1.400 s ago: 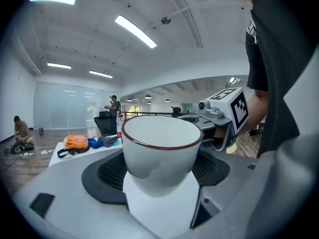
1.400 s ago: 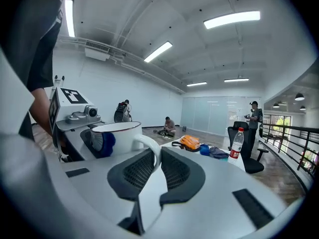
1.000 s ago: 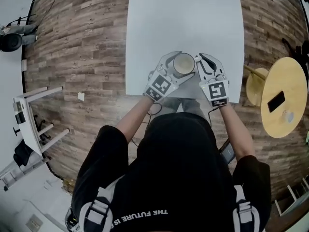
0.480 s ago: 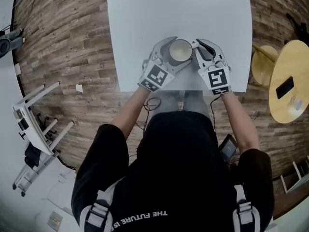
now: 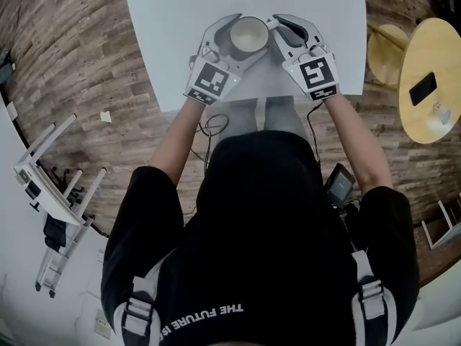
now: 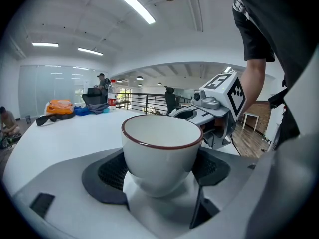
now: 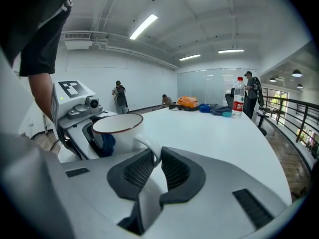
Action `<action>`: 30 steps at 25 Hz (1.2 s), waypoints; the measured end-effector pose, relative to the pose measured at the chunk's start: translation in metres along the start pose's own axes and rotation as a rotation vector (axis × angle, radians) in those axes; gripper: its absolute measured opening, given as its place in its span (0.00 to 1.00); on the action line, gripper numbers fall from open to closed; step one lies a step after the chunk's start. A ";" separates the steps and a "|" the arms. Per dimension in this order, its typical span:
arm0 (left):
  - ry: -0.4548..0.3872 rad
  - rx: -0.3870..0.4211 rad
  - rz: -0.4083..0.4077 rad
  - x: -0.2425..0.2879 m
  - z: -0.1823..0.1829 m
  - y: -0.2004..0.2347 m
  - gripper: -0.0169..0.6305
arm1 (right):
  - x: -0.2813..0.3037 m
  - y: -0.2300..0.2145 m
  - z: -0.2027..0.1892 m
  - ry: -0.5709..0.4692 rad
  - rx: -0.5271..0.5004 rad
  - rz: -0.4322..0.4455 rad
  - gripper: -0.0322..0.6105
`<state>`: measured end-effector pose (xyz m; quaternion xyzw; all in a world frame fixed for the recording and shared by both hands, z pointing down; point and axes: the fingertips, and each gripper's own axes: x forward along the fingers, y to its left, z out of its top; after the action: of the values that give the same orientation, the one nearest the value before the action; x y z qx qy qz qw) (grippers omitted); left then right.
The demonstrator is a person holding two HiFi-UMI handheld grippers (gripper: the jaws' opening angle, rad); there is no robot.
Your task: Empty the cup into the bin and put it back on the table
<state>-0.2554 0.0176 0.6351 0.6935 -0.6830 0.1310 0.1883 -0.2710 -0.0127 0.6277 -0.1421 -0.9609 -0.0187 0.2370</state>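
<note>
White cup [image 5: 248, 33] sits gripped between left tongs [image 6: 162, 176], handle [image 7: 145, 144] pinched by right tongs [image 7: 155, 166].

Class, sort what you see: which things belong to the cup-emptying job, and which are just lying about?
Job: cup, left gripper round its body, right gripper on its handle, white table. No bin in view.
Lying about: phone on round wooden table, water bottle, white rack on the floor.
</note>
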 end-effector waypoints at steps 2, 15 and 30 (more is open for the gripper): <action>-0.002 0.000 0.002 0.000 0.001 0.000 0.62 | 0.000 -0.001 0.001 0.003 -0.005 0.007 0.13; 0.043 -0.041 0.017 -0.042 0.007 -0.019 0.62 | -0.054 -0.001 0.000 0.057 -0.001 -0.025 0.18; -0.371 -0.066 0.386 -0.166 0.171 -0.014 0.07 | -0.136 0.033 0.165 -0.251 0.015 -0.064 0.08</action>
<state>-0.2601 0.0917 0.4083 0.5560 -0.8293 0.0127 0.0540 -0.2208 0.0003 0.4178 -0.1109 -0.9871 -0.0010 0.1153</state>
